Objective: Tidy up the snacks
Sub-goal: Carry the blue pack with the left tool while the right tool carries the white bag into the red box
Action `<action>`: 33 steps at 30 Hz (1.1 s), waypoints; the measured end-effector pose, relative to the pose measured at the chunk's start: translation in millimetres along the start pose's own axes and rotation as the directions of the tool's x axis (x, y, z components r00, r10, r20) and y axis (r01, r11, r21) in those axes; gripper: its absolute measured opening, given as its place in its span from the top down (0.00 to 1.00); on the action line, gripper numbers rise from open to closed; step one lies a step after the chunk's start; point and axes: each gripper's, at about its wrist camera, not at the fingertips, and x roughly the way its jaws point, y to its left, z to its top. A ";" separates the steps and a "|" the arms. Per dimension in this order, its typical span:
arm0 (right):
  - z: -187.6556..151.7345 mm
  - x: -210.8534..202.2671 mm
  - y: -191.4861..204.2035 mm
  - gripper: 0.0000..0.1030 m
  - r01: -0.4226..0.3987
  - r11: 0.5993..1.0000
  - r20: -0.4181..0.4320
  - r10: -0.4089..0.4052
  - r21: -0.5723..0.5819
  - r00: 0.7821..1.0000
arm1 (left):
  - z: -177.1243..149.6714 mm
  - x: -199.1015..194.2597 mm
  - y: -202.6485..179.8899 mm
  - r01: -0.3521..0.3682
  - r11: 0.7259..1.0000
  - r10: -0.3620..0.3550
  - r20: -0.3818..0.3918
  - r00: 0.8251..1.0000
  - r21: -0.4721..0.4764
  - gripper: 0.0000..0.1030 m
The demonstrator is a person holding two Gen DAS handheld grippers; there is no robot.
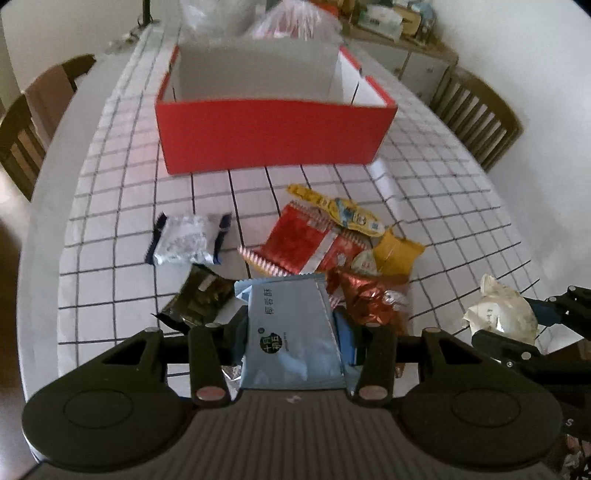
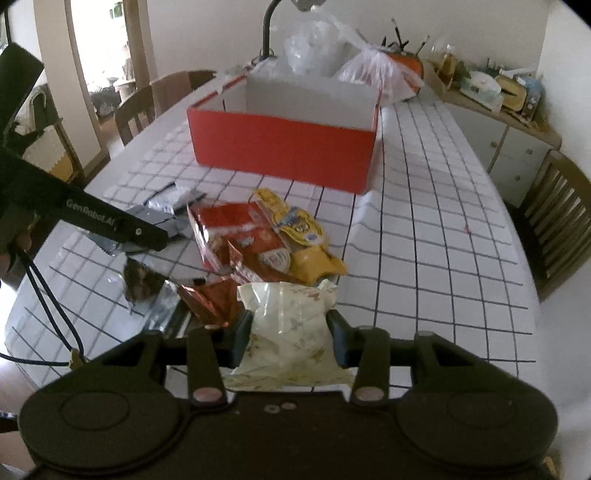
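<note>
My left gripper [image 1: 291,328] is shut on a light blue snack packet [image 1: 291,332], held above the table. My right gripper [image 2: 290,334] is shut on a cream white snack packet [image 2: 290,325]; that white packet [image 1: 498,312] also shows at the right of the left wrist view. A pile of snacks lies on the checked tablecloth [image 1: 110,206]: a red packet [image 1: 299,240], a yellow packet [image 1: 397,253], a long yellow wrapper [image 1: 340,212], a copper foil packet [image 1: 369,299], a silver packet [image 1: 184,240] and a dark packet [image 1: 199,295]. Beyond them stands an open red box [image 1: 273,140] with a white inside.
Wooden chairs stand at the table's left [image 1: 22,136] and right [image 1: 476,114]. Plastic bags [image 2: 376,74] and a lamp stem [image 2: 267,33] sit behind the red box [image 2: 284,147]. A cabinet [image 2: 506,144] with clutter lines the right wall.
</note>
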 end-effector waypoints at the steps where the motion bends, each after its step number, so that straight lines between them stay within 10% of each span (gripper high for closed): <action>1: 2.7 -4.2 1.8 0.59 0.004 1.000 0.012 -0.004 0.000 1.000 | -0.4 -5.6 -0.6 0.000 1.000 0.000 0.013 1.000 -0.001 0.55; 20: 48.4 -45.9 24.2 0.59 0.008 0.999 0.157 -0.003 -0.032 0.988 | 5.9 -86.2 -4.0 -0.024 1.000 0.020 0.206 0.978 0.016 0.55; 33: 132.6 -8.9 -8.8 0.59 -0.006 1.000 0.191 0.010 -0.022 0.981 | 87.8 -67.4 4.9 -0.077 0.997 0.079 0.233 0.969 -0.017 0.55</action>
